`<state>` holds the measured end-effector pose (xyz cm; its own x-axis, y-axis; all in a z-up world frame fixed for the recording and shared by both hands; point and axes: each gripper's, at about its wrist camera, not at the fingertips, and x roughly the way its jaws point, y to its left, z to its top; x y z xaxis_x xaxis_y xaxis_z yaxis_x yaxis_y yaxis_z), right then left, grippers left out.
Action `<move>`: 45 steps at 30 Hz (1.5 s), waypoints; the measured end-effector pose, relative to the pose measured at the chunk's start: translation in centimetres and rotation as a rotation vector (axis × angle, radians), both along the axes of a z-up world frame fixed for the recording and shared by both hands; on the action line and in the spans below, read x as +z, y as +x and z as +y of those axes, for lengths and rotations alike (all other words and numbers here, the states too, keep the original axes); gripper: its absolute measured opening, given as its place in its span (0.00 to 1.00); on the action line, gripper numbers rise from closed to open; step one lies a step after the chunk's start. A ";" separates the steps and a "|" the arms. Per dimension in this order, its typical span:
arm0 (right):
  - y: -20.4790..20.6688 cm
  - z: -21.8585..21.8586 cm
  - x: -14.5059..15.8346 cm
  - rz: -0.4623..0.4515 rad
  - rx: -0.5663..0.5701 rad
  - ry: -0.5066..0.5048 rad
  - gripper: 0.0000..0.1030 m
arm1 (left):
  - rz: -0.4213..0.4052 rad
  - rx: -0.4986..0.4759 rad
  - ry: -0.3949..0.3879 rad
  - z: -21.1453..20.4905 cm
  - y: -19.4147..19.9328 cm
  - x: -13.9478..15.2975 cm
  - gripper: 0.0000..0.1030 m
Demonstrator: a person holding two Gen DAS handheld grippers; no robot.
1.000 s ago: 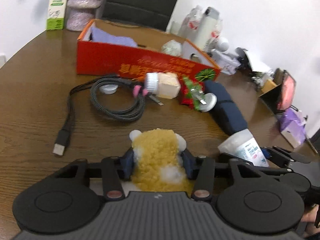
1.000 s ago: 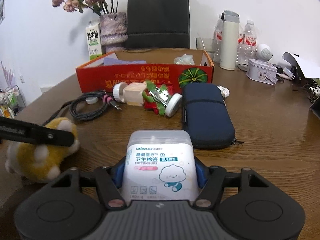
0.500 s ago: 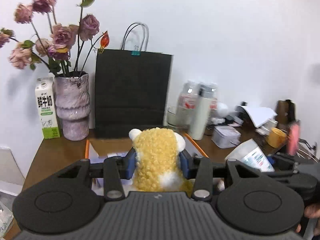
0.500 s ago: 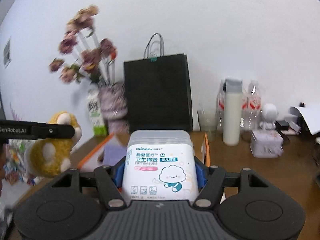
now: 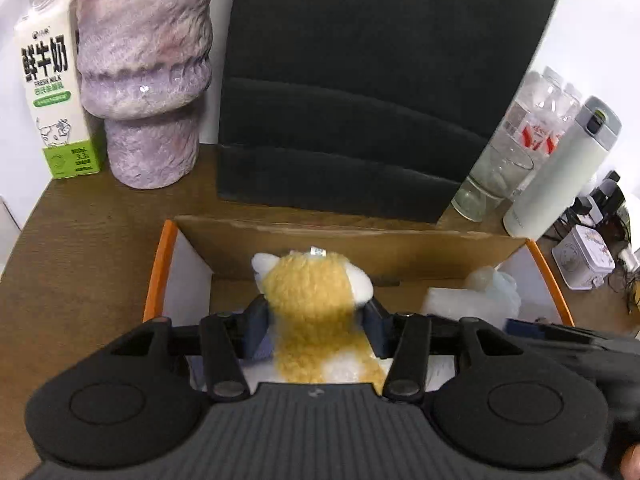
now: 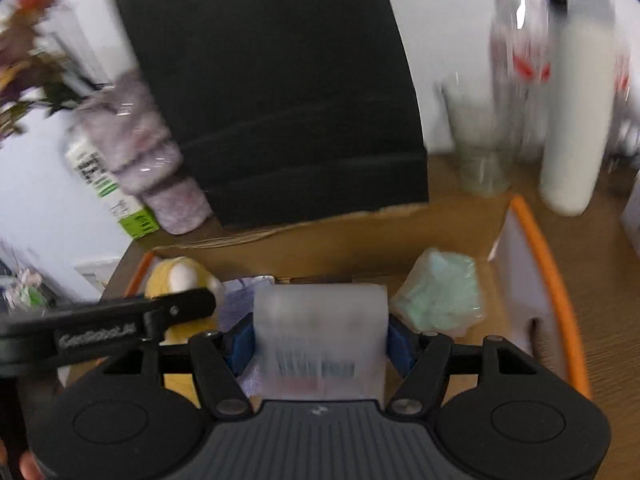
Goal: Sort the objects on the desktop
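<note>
A fuzzy yellow-and-white plush toy is held between the jaws of the left gripper, which have just been opening; whether the pads still press on it cannot be told. It is held above the open orange-rimmed cardboard box on the brown wooden desk. A translucent plastic cotton-bud box is clamped in the right gripper, also over the box, beside a pale green wrapped packet.

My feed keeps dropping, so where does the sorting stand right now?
Done: a pale wrapped packet and a purple item already lie in the orange-rimmed box. In hand: the left gripper has the yellow plush toy over the box, its fingers just opening; the right gripper holds the cotton bud box there too. Left: dropping both; the rest of the desk is out of view.
</note>
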<state>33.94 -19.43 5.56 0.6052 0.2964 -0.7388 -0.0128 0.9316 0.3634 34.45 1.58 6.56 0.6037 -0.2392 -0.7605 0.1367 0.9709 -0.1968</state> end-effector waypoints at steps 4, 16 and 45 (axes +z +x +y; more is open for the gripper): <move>-0.2 -0.5 1.1 -0.054 -0.023 -0.012 0.69 | -0.084 -0.018 -0.014 1.0 -0.7 1.7 0.69; -17.4 -2.7 5.4 -0.322 0.012 -0.187 0.83 | -0.235 0.016 0.007 2.7 -15.9 5.4 0.93; -42.3 -0.4 -3.7 -0.413 -0.019 -0.353 0.88 | -0.370 0.114 0.161 0.6 -41.3 -6.4 1.00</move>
<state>-8.33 -19.85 1.87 0.8693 0.0590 -0.4907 -0.0697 0.9976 -0.0036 -6.88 2.17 0.21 0.8587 -0.0505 -0.5100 0.0593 0.9982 0.0012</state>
